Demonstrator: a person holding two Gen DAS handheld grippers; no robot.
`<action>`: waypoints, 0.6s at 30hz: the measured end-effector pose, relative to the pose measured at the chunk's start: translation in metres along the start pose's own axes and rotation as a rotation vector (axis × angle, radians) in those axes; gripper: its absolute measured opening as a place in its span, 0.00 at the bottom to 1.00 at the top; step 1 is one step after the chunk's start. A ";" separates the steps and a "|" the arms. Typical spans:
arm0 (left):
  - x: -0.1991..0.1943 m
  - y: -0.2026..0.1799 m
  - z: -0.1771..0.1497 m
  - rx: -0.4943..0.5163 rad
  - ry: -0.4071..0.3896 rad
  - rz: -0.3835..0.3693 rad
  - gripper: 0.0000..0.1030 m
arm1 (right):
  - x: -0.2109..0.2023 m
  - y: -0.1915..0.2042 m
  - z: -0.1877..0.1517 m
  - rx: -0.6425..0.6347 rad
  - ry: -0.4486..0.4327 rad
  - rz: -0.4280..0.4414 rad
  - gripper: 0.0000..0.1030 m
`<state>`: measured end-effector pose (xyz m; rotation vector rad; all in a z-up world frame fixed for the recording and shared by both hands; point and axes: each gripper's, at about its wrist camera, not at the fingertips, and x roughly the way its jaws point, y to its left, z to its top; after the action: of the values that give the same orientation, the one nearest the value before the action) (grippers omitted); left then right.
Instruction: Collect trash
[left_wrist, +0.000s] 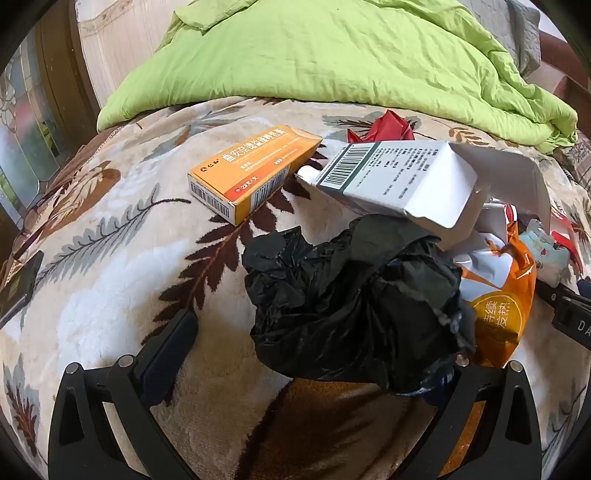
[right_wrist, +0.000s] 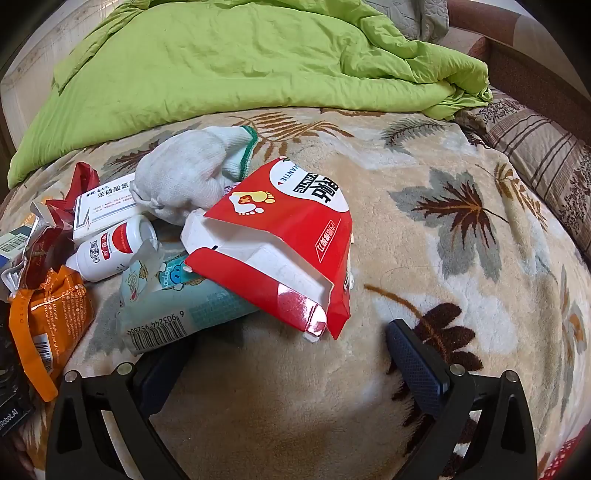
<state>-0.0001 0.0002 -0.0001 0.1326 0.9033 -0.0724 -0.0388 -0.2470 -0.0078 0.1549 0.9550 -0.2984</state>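
In the left wrist view a crumpled black plastic bag (left_wrist: 351, 306) lies on the leaf-patterned blanket (left_wrist: 110, 266), between the wide jaws of my left gripper (left_wrist: 317, 332). The left finger (left_wrist: 173, 343) stands clear of the bag, and the bag hides the right finger. Behind it lie an orange medicine box (left_wrist: 255, 170), an opened white box (left_wrist: 399, 181) and an orange packet (left_wrist: 498, 306). My right gripper (right_wrist: 288, 343) is open above the blanket, just in front of an opened red box (right_wrist: 288, 236). That box rests on a light blue tissue pack (right_wrist: 177, 299).
A white bottle (right_wrist: 114, 251), a white medicine box (right_wrist: 103, 210), a balled white sock (right_wrist: 188, 173) and a red wrapper (left_wrist: 384, 127) lie in the pile. A green duvet (right_wrist: 240, 62) is heaped behind. A striped pillow (right_wrist: 543, 162) lies at the right.
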 end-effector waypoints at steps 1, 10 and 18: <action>0.000 0.000 0.000 -0.002 0.002 -0.002 1.00 | 0.000 0.000 0.000 0.001 0.000 0.002 1.00; -0.005 0.001 0.005 0.013 0.016 -0.047 1.00 | 0.001 0.001 0.002 -0.013 0.012 -0.009 1.00; -0.046 -0.002 -0.024 0.011 -0.069 -0.080 1.00 | -0.023 -0.020 0.001 0.003 0.091 0.242 1.00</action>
<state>-0.0474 0.0017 0.0215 0.1035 0.8391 -0.1557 -0.0566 -0.2623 0.0116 0.2857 1.0143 -0.0701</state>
